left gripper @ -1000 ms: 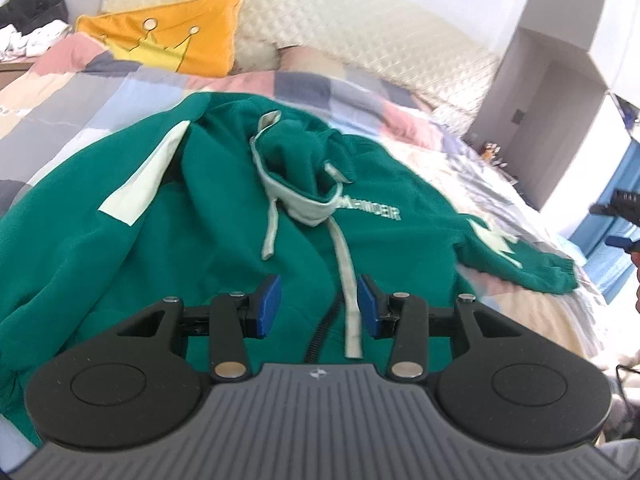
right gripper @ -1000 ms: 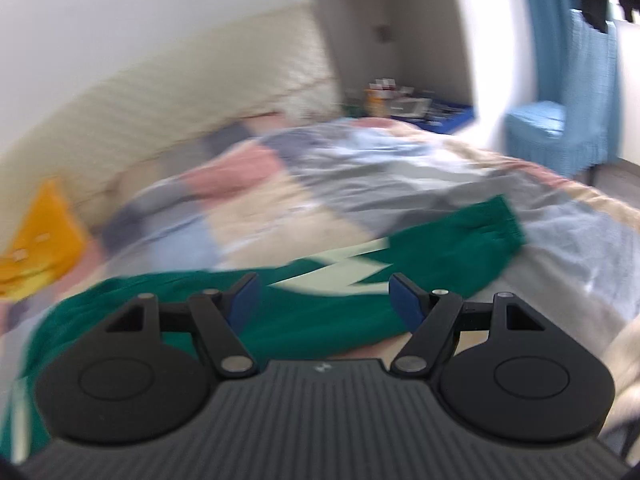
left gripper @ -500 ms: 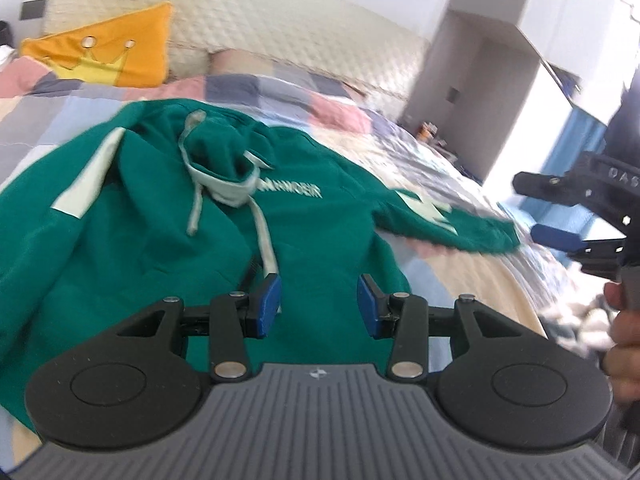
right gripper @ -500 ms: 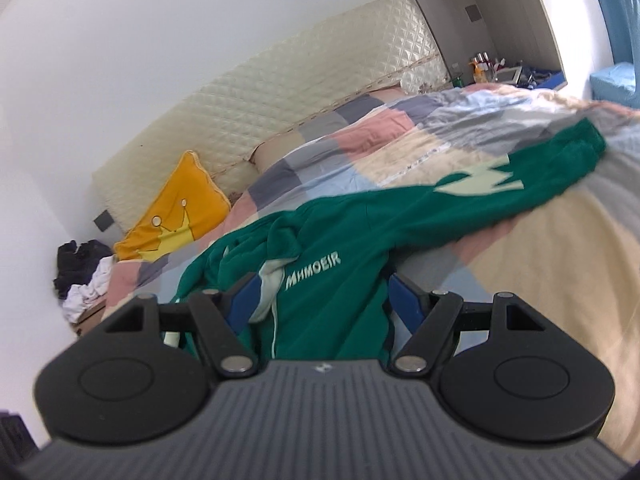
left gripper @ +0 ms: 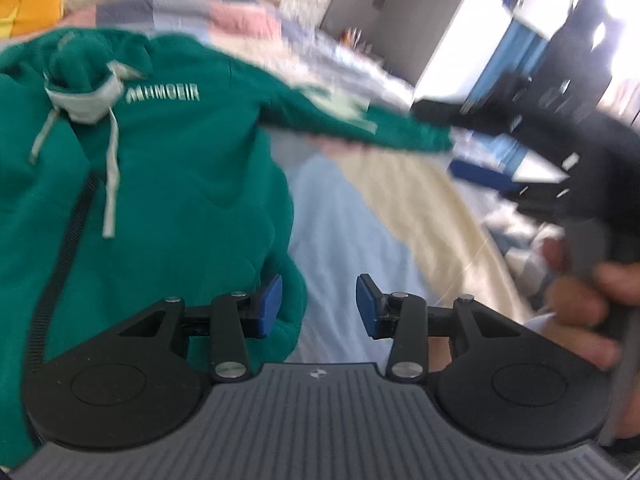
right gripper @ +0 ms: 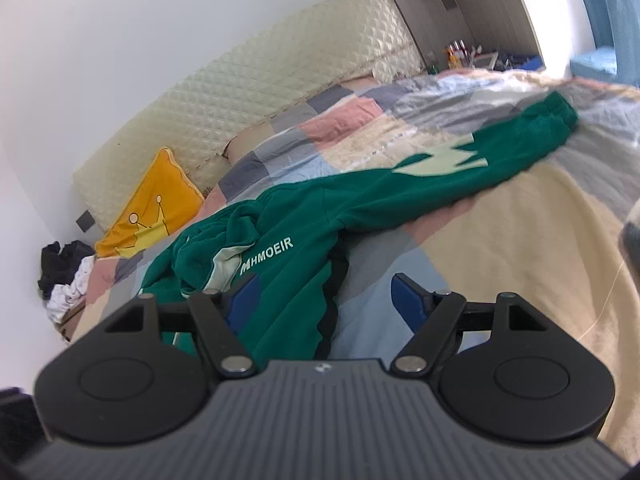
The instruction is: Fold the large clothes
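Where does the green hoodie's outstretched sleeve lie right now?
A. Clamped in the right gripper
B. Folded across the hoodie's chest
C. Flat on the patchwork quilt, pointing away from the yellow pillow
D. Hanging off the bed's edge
C: in the right wrist view the sleeve of the green hoodie stretches flat over the patchwork quilt, away from the yellow pillow; the right gripper is open and holds nothing.

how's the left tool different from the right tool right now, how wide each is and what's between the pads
The left tool stands narrower; the right tool stands wider. Between the left tool's pads lies mostly pale blue quilt, with the green hoodie only at its left pad; the hoodie's edge reaches well between the right tool's pads. Both are open, gripping nothing, low over the hoodie's near edge.
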Available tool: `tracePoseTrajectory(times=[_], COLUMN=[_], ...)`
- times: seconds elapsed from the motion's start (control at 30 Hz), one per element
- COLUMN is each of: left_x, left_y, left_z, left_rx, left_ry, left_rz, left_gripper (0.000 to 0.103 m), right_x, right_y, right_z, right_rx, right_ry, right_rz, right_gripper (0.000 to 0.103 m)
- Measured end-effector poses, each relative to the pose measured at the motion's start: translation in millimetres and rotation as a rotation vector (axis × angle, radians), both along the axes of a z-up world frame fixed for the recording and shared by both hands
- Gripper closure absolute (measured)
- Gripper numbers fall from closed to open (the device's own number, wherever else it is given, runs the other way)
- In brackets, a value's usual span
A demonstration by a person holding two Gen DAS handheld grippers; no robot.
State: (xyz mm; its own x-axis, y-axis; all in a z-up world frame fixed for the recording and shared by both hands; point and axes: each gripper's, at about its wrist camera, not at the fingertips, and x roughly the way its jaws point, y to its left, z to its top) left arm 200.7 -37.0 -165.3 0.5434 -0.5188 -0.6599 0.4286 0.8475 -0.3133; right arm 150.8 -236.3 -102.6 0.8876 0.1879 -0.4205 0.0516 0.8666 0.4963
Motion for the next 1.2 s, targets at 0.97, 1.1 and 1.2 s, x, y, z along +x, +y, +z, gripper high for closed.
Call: tracePoseTrajectory(times=[0.97,1.1,1.2], left_x=[44.0,32.3,38.9], left_y=[-63.7,-67.3,-65.9], left_z=[-61.8,-61.4,-63.9], left_rx=[0.486,0.464,0.436], left_ry=[-0.166,-0.209,-0.204], left_rz=[-0.075,-0.113,-0.069], left_gripper=[0.042,0.042,0.041], right_x=[27.0,27.0,26.5], right_y=[-25.1,-25.2,-24.2], right_z=[-36.7,-36.7,-35.8], right_rx=[0.163,0.173,0.166], right_ry=[0.120,0.126,0.123], right_rz=[-0.038,-0.052,-0.062], right_gripper=[0.028,0.028,0.028])
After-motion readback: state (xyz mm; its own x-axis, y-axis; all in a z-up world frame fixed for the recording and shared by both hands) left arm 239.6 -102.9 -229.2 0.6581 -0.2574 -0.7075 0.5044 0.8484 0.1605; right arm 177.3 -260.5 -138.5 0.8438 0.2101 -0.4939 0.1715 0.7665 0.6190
